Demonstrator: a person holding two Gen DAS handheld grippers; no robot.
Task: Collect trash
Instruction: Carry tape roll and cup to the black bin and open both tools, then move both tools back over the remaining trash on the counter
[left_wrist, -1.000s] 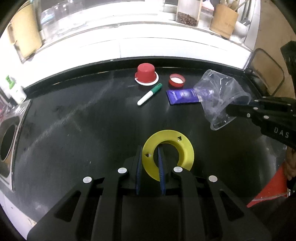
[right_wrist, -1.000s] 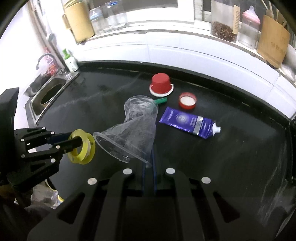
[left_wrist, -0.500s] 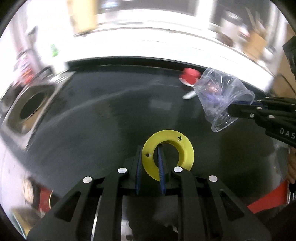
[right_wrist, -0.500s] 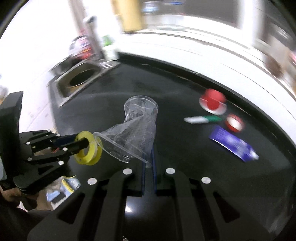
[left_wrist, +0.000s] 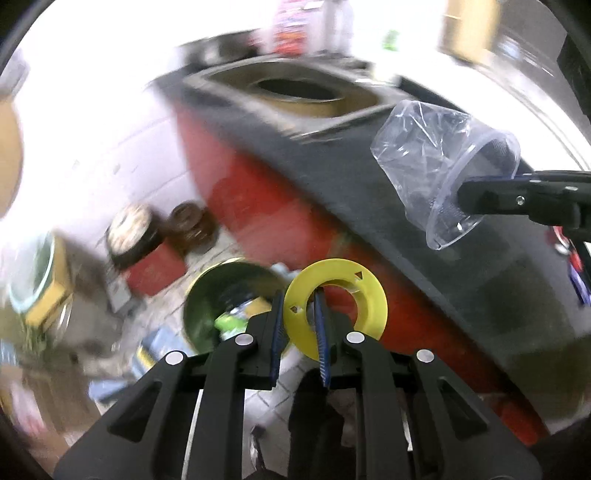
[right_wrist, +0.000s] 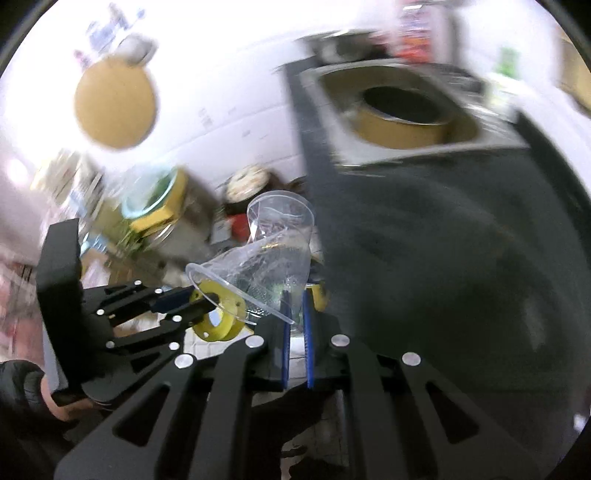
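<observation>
Crushed plastic cup tilted, rim leftward, pinched in right tool

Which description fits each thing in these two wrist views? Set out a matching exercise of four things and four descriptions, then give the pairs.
Things:
1. yellow tape spool
2. crumpled clear plastic cup
3. green trash bin
4. sink

Descriptions:
A. set into the dark countertop
B. on the floor beside the red cabinet front, litter inside
C. pinched by the left gripper
D. pinched at its rim by the right gripper

Pairs: 1-C, 2-D, 3-B, 4-A
</observation>
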